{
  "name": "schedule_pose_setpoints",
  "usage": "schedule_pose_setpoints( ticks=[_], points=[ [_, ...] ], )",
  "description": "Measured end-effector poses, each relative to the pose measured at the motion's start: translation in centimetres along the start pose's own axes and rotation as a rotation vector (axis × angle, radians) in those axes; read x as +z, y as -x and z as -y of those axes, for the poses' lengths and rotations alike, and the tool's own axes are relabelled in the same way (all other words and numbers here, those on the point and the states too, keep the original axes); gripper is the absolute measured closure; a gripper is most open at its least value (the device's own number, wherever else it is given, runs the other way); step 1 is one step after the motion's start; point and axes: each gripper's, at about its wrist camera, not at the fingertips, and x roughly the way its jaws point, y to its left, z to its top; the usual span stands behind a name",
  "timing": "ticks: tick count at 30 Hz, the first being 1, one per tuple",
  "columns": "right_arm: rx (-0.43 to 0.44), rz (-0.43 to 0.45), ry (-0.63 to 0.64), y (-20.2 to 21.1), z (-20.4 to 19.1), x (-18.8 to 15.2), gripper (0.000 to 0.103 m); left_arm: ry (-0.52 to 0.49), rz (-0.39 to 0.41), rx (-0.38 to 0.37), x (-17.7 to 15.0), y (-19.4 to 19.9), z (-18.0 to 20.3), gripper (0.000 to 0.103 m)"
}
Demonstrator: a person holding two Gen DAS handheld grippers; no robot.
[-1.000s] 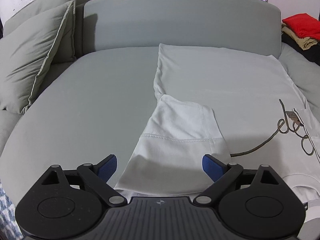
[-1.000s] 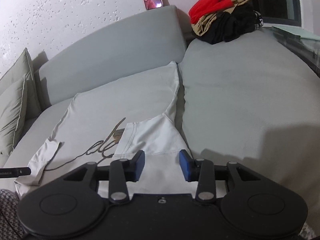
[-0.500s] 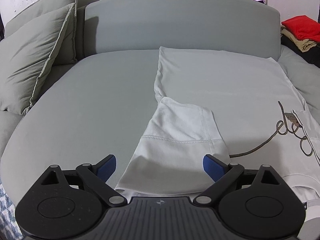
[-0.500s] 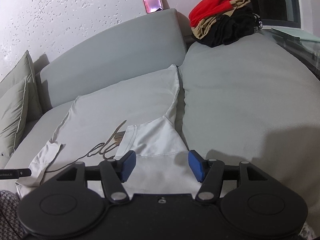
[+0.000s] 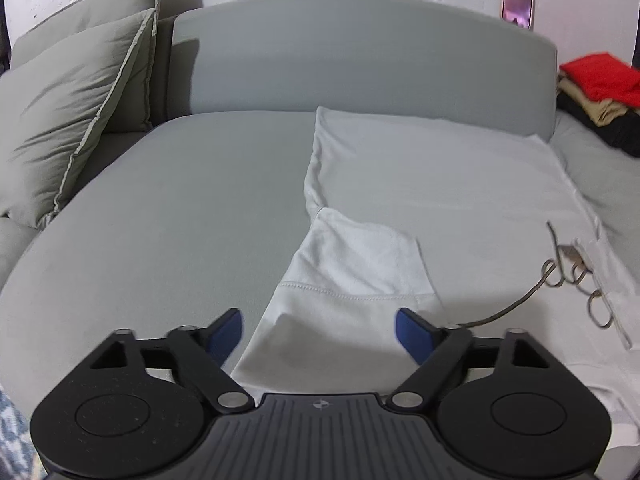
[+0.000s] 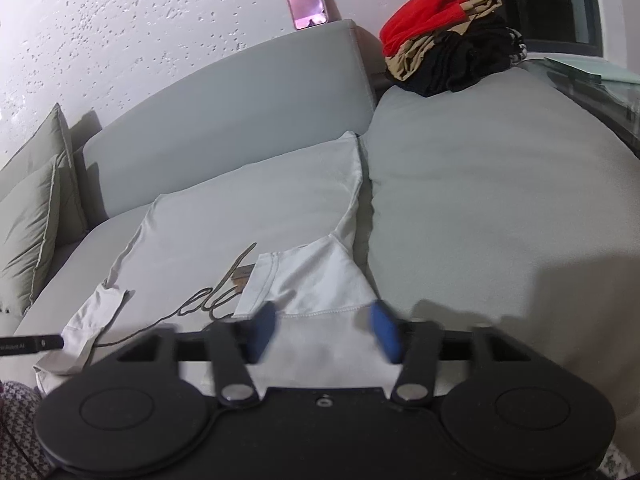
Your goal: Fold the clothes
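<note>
White T-shirt (image 5: 420,184) flat on grey sofa (image 5: 168,208), both sleeves folded inward; left gripper (image 5: 320,330) and right gripper (image 6: 322,330) wide open, empty, over shoulders; sleeve step looks done; next likely: pinch shoulder edges, fold toward far hem

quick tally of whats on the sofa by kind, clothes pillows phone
white t-shirt spread flat: 1
piled garments by colour showing (red, tan, black): 3
pillows: 2
phone on the backrest: 1
total: 7
</note>
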Motion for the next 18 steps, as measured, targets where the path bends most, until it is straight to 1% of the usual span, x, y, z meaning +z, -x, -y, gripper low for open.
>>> schedule_pose_setpoints(
  ticks=[3,5,7,9,18],
  points=[
    [0.005,-0.003,0.004,-0.01,-0.07,-0.03,0.068,0.013,-0.013,0.002,0.1,-0.22,-0.14,0.024],
    [0.002,-0.002,0.002,0.02,-0.07,-0.02,0.068,0.018,-0.026,0.008,0.17,-0.43,-0.17,0.016],
    [-0.004,-0.008,-0.003,-0.1,-0.03,0.01,0.065,0.021,-0.037,0.014,0.24,-0.62,-0.17,0.015],
    [-0.006,-0.008,-0.004,-0.1,-0.03,0.01,0.058,0.009,-0.039,0.011,0.22,-0.6,-0.01,0.014],
    [-0.011,-0.004,-0.005,-0.03,-0.07,-0.07,0.048,0.021,-0.034,0.006,0.15,-0.3,-0.29,0.012]
  ],
)
